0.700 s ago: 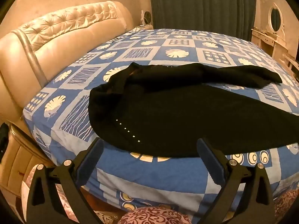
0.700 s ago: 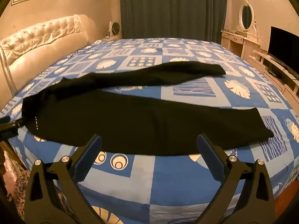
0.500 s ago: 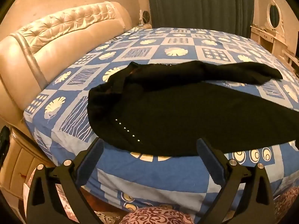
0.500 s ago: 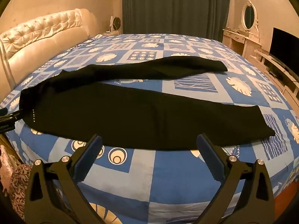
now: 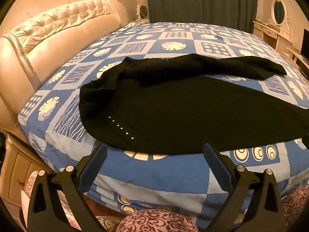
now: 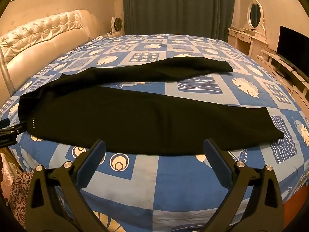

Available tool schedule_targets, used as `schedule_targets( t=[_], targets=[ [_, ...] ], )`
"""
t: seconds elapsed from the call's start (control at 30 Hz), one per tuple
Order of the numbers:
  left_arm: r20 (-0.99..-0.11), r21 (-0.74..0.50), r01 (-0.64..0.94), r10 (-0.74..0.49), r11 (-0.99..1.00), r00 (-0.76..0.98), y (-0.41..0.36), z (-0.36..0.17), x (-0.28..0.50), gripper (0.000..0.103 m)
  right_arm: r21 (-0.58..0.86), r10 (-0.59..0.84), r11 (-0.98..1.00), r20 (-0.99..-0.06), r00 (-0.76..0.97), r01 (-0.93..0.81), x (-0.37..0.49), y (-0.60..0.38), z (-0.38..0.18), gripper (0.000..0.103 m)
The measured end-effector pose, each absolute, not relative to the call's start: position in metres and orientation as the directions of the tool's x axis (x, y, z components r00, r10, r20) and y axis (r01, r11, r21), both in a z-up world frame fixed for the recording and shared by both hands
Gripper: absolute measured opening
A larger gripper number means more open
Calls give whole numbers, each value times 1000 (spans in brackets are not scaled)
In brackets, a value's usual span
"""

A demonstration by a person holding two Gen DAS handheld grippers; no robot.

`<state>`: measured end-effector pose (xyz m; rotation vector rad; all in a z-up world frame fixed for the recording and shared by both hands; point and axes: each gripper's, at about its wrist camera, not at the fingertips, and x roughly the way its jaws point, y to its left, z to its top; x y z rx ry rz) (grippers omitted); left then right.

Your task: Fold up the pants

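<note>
Here, black pants (image 6: 135,116) lie spread across the blue patterned bedspread (image 6: 173,183), both grippers hanging wide and empty at its near edge.

The pants stretch sideways over the bedspread, waist toward the tufted cream headboard (image 5: 63,23), the two legs running away from it and splitting apart, the farther leg angled off toward the dark curtain (image 6: 177,5). The left gripper (image 5: 154,150) has its jaws spread fully just short of the waist end, nothing between them. The right gripper (image 6: 154,147) stands equally wide before the nearer leg, clear of the cloth.
</note>
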<state>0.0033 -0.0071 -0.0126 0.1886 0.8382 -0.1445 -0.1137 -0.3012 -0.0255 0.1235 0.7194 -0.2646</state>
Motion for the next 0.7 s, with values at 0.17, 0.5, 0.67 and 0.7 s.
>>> schedule_targets(
  t=[0.17, 0.5, 0.67, 0.7],
  targets=[
    [-756, 78, 213, -82, 974, 649, -9, -14, 1, 99, 20, -197, 959, -667, 718, 281, -113, -302, -26, 101],
    [-759, 73, 227, -94, 971, 644, -14, -14, -1, 99, 24, -195, 958, -671, 716, 284, -113, -305, -28, 101],
    [-760, 71, 226, -94, 972, 643, -14, -14, -1, 99, 29, -192, 958, -673, 715, 285, -115, -307, -28, 101],
    [-761, 70, 226, -94, 972, 642, -15, -14, -1, 99, 28, -192, 958, -673, 714, 285, -114, -307, -29, 101]
  ],
)
